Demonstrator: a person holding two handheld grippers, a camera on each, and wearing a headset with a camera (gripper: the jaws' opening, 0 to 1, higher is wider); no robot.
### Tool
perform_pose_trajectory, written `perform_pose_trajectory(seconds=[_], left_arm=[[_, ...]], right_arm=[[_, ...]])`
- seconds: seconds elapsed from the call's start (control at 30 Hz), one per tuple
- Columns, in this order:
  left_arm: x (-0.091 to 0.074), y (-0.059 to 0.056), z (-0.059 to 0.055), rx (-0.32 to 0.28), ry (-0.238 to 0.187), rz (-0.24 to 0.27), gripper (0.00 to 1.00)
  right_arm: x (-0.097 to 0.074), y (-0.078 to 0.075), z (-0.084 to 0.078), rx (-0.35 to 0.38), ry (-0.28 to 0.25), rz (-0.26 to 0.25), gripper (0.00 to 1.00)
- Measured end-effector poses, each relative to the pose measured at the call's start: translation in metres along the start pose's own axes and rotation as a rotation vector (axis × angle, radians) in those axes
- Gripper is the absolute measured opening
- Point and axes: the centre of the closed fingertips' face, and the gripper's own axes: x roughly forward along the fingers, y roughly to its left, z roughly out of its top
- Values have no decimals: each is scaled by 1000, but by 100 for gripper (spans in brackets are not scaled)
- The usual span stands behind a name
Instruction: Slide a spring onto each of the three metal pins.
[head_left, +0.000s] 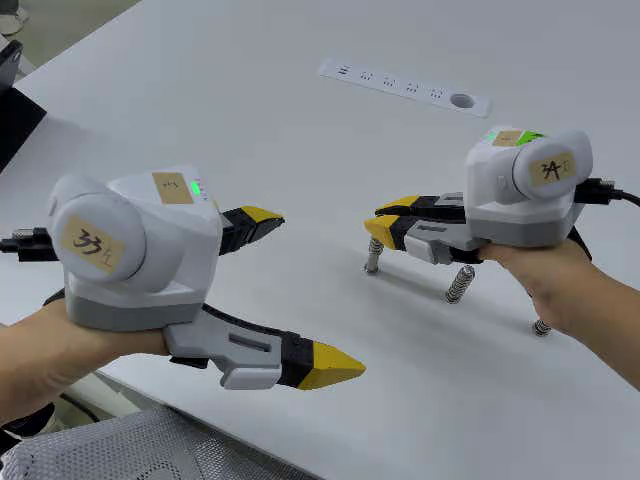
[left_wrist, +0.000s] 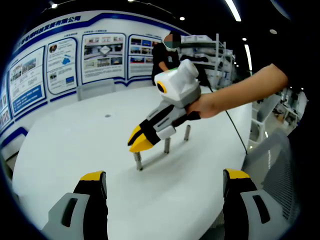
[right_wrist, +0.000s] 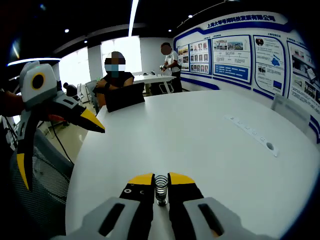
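Three short metal pins stand upright on the white table: the left pin, the middle pin and the right pin. Spring coils show on the left and middle ones. My right gripper hovers over the left pin, jaws closed around a spring that sits upright on the pin's top. In the left gripper view the right gripper hangs just above the nearest pin. My left gripper is held to the left of the pins, wide open and holding nothing.
A white power strip lies flat at the far side of the table. The table's near edge runs below my left gripper, with a grey mesh chair beside it. Two people are at a far table.
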Motion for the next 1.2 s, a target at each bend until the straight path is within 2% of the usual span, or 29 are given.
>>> perform_pose_trajectory(seconds=[0.37,0.83,0.97,1.07,1.2], left_arm=[[-1,0,3,2,-3,2,98],[-2,-2,-3,3,23,-3,98],[-2,-2,-2,6,23,-2,98],[-2,-2,-1,11,26,-3,98],[-2,-5,0,15,30,-10,98]], right_arm=[[9,3,-23,-40,80,-7,11],[16,1,-29,-5,83,-10,11],[15,0,-30,1,89,-8,11],[12,0,-31,-6,94,-11,15],[4,3,-25,-1,72,-12,17]])
